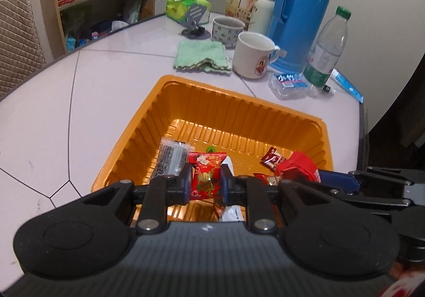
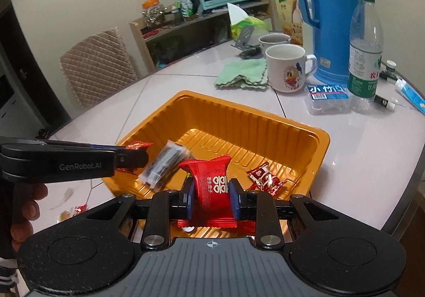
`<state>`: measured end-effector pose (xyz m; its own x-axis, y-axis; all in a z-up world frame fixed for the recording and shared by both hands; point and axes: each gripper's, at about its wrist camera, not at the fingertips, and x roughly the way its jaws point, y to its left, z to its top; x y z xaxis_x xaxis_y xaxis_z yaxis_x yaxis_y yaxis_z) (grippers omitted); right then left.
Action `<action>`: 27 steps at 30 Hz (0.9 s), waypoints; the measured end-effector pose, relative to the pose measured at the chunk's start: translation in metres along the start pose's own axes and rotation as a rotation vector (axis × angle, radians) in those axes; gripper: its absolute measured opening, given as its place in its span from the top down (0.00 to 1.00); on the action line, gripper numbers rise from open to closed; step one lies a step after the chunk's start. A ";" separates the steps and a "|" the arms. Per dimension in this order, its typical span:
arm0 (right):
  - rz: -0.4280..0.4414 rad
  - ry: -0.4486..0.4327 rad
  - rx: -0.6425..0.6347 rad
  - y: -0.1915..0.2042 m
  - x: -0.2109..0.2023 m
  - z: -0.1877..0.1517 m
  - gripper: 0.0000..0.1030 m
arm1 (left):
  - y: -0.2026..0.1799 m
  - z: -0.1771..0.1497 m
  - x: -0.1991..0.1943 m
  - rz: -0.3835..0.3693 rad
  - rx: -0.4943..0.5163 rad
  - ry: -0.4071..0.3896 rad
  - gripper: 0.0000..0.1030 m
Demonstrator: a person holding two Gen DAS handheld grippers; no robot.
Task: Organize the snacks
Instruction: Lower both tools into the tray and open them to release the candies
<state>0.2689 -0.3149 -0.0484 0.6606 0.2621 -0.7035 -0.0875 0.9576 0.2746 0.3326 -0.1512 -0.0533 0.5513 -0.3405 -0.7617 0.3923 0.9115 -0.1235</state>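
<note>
Nearest the left wrist cam, the left gripper (image 1: 206, 182) was clamped on a red printed candy packet (image 1: 205, 177), pads pressing both sides, held over the near edge of the orange tray (image 1: 239, 111). In the right wrist cam the right gripper (image 2: 209, 197) was likewise closed on a plain red snack packet (image 2: 211, 185) w/ white characters, upright between the pads, also over the tray's near side. The tray sat on the white worktop (image 1: 106, 79). Inside it lay a clear packet w/ dark contents (image 2: 164, 164) near the left wall & a small red-and-white wrapped candy (image 2: 265, 177) toward the right. A loose red candy (image 2: 81, 208) lay on the worktop just outside the tray, near left. Behind the tray: green cloth (image 2: 241, 73), white mug w/ a cartoon print (image 2: 288, 68), blue thermos flask (image 2: 329, 17), water bottle (image 2: 365, 52), small clear plastic box (image 2: 328, 99). A person's fingers (image 2: 24, 206) showed at the left edge of the right cam
</note>
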 end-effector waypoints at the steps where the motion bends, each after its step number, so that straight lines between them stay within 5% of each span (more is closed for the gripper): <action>1: -0.004 0.003 0.004 -0.001 0.002 0.000 0.73 | 0.001 0.000 0.004 0.000 0.002 0.007 0.81; 27: -0.068 0.057 0.035 0.008 0.033 -0.001 0.73 | 0.017 -0.002 0.029 -0.017 -0.005 0.072 0.71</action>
<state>0.2889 -0.2985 -0.0703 0.6204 0.2045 -0.7572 -0.0173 0.9688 0.2474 0.3545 -0.1451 -0.0788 0.4902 -0.3385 -0.8032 0.3973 0.9070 -0.1397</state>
